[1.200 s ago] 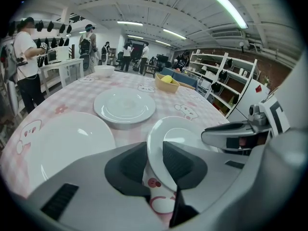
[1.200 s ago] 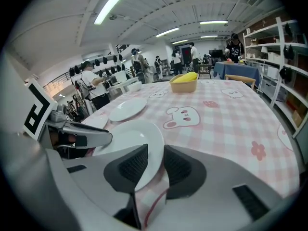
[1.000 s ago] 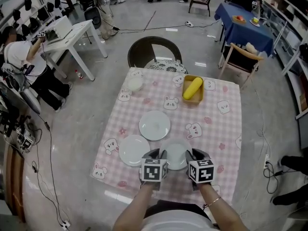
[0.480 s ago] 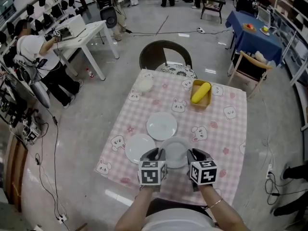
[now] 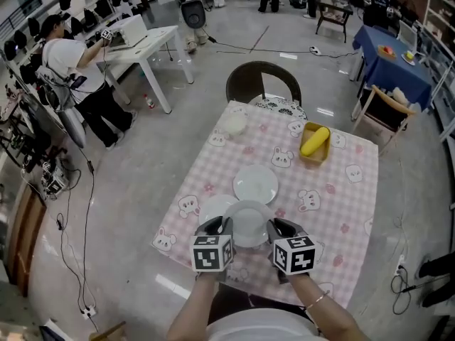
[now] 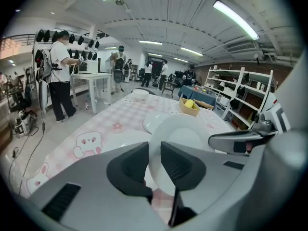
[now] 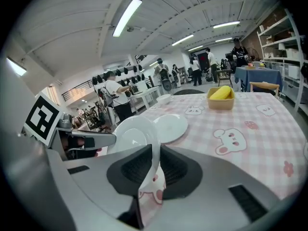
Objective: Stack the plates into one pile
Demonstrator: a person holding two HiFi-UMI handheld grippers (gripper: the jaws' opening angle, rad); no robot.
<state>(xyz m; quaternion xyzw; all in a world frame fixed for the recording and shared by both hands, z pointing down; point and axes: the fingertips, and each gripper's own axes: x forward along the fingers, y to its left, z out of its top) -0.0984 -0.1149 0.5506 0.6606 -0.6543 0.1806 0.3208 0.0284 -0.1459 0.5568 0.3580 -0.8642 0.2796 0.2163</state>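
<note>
A white plate (image 5: 249, 223) hangs tilted above the pink checked table (image 5: 341, 197), held by opposite rims. My left gripper (image 5: 220, 227) is shut on its left rim, seen in the left gripper view as the plate (image 6: 182, 134) filling the gap of that gripper (image 6: 155, 153). My right gripper (image 5: 274, 229) grips the right rim, its jaws still closing on the plate (image 7: 132, 134) between them (image 7: 156, 160). A second plate (image 5: 210, 209) lies on the cloth, partly under the lifted one. A third plate (image 5: 255, 183) lies just beyond.
A tan box with a yellow object (image 5: 316, 142) stands at the table's far right, a small white bowl (image 5: 235, 125) at the far left. A dark chair (image 5: 264, 84) stands behind the table. A person (image 5: 71, 62) works at a white desk to the left.
Both grippers closed on the near plate, raised it off the cloth and carried it left; it now overlaps the left plate.
</note>
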